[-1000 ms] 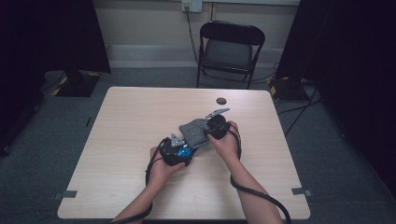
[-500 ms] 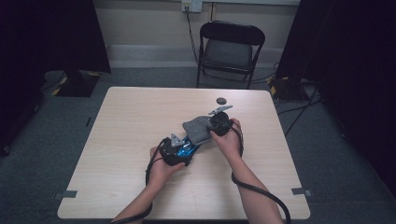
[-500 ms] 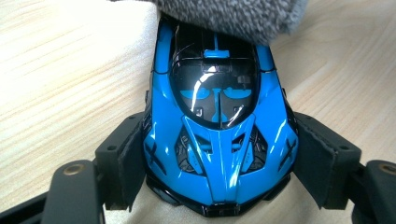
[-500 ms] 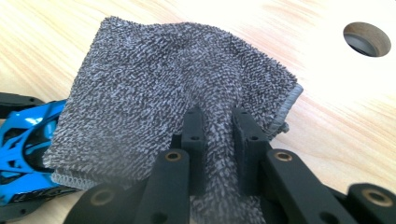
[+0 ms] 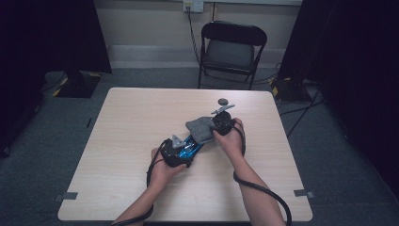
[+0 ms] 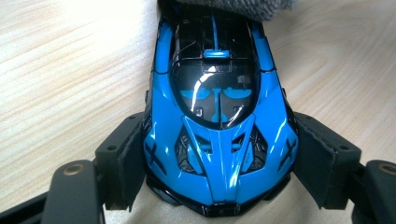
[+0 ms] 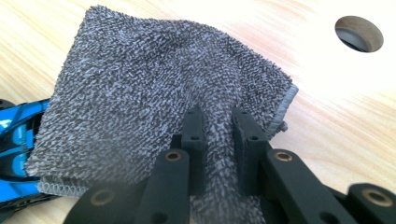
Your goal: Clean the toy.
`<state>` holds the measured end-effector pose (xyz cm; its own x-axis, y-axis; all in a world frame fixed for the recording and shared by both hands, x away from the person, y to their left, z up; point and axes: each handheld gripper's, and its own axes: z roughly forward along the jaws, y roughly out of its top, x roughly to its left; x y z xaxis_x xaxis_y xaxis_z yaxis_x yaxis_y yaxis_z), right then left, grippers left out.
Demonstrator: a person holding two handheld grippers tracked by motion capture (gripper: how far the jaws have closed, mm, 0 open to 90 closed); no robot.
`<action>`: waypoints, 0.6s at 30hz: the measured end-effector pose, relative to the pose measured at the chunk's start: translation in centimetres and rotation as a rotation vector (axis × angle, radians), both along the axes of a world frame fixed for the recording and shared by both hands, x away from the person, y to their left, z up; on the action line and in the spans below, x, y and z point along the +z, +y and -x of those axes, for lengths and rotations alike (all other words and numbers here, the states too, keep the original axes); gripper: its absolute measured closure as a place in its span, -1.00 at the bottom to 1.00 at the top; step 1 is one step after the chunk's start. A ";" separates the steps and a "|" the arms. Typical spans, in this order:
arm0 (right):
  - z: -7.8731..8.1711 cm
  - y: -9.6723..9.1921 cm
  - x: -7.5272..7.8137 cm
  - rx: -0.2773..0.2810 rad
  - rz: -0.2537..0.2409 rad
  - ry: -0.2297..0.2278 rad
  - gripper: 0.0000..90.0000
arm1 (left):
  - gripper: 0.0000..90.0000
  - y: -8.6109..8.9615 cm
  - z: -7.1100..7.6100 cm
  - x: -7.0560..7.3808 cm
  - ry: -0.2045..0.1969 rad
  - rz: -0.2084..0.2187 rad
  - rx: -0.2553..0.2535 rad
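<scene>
Here the glossy blue toy car point(image 6: 219, 126) lies partly under a grey cloth point(image 7: 140, 93).

No text, label, brand, number or sign can be read anywhere in these pictures.

Behind the table point(image 5: 131, 155) stands a black folding chair point(image 5: 231, 49) (a wall socket point(image 5: 193, 5) above it); cables point(image 5: 301, 110) lie right.
</scene>
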<state>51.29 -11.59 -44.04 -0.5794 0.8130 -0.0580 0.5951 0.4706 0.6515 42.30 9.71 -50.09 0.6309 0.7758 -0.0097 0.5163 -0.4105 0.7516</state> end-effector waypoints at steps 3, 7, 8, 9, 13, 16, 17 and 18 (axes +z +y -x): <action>-0.2 -0.2 0.0 -0.006 0.003 0.003 0.71 | -0.43 0.0 0.0 0.0 0.000 0.000 0.000; -0.7 -0.5 -0.1 -0.020 0.002 0.006 0.71 | -0.43 0.0 0.0 0.0 0.000 0.001 0.000; -0.8 -0.6 -0.2 -0.022 0.003 0.007 0.71 | -0.43 0.0 0.0 0.0 0.000 0.000 0.000; -0.8 -0.7 -0.2 -0.022 0.003 0.008 0.71 | -0.43 0.0 0.0 0.0 0.000 0.001 0.000; -1.0 -0.9 -0.4 -0.028 0.008 0.009 0.71 | -0.43 0.0 0.0 0.0 0.000 0.001 0.000; -1.1 -1.2 -0.6 -0.036 0.006 0.012 0.71 | -0.43 0.0 0.0 0.0 0.000 0.000 0.000; -1.1 -1.3 -0.7 -0.036 0.003 0.012 0.71 | -0.43 0.0 0.0 0.0 0.000 0.001 0.000; -1.1 -1.5 -0.7 -0.038 0.006 0.012 0.71 | -0.43 0.0 0.0 0.0 0.000 0.001 0.000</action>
<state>52.38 -13.06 -44.72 -0.5490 0.8339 -0.0564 0.6202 0.4517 0.6414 42.30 9.71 -50.09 0.6309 0.7758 -0.0102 0.5161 -0.4098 0.7521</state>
